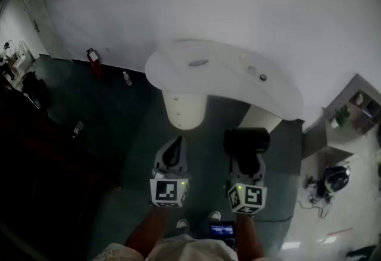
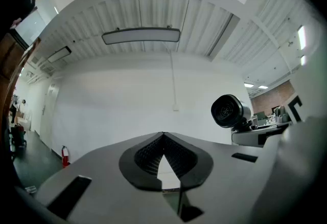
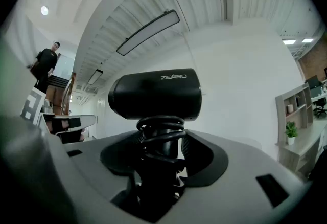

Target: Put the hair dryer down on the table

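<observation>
A black hair dryer (image 1: 246, 139) stands upright in my right gripper (image 1: 247, 161), which is shut on its handle. In the right gripper view the dryer's barrel (image 3: 156, 94) lies crosswise above the jaws, with the cord coiled round the handle between them (image 3: 161, 151). The white oval table (image 1: 226, 84) lies ahead of both grippers, and the dryer hangs just short of its near edge. My left gripper (image 1: 174, 149) is level beside the right one, shut and holding nothing; its tips meet (image 2: 163, 136). From the left gripper view the dryer's nozzle (image 2: 228, 111) shows at the right.
Two small items (image 1: 198, 63) (image 1: 262, 77) lie on the table, which stands on a white pedestal (image 1: 183, 109). A fire extinguisher (image 1: 92, 58) and a bottle (image 1: 127, 78) are on the floor at the left. A shelf unit (image 1: 357, 108) stands at the right. A person (image 3: 46, 64) stands far left.
</observation>
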The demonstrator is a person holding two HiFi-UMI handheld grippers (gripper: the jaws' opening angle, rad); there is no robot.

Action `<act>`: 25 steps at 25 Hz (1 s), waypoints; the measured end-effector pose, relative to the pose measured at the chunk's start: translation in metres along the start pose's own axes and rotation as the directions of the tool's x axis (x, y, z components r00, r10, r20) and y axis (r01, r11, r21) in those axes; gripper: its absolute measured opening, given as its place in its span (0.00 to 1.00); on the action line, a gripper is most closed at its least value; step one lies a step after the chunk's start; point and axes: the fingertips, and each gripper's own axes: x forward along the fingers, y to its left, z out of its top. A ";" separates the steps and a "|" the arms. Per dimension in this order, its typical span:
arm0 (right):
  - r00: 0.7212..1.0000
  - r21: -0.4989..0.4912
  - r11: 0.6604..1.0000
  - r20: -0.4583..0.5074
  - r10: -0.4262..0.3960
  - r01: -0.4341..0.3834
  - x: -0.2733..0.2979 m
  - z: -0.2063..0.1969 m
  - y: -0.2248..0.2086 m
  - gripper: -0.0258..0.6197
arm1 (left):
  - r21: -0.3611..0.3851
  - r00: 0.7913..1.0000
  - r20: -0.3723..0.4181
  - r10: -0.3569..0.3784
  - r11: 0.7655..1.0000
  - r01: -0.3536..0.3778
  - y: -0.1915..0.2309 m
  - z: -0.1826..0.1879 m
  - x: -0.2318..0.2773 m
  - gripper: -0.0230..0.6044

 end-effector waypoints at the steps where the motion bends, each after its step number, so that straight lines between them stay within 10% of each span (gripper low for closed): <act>1: 1.000 -0.005 1.000 0.007 0.000 0.000 -0.013 0.003 0.000 0.40 | 0.000 1.000 0.003 -0.004 1.000 0.004 -0.007 0.003 -0.011 0.03; 25: 0.995 -0.015 0.996 0.040 0.094 -0.093 -0.129 0.030 -0.074 0.40 | 0.001 1.000 0.010 0.023 1.000 -0.023 -0.154 0.016 -0.086 0.03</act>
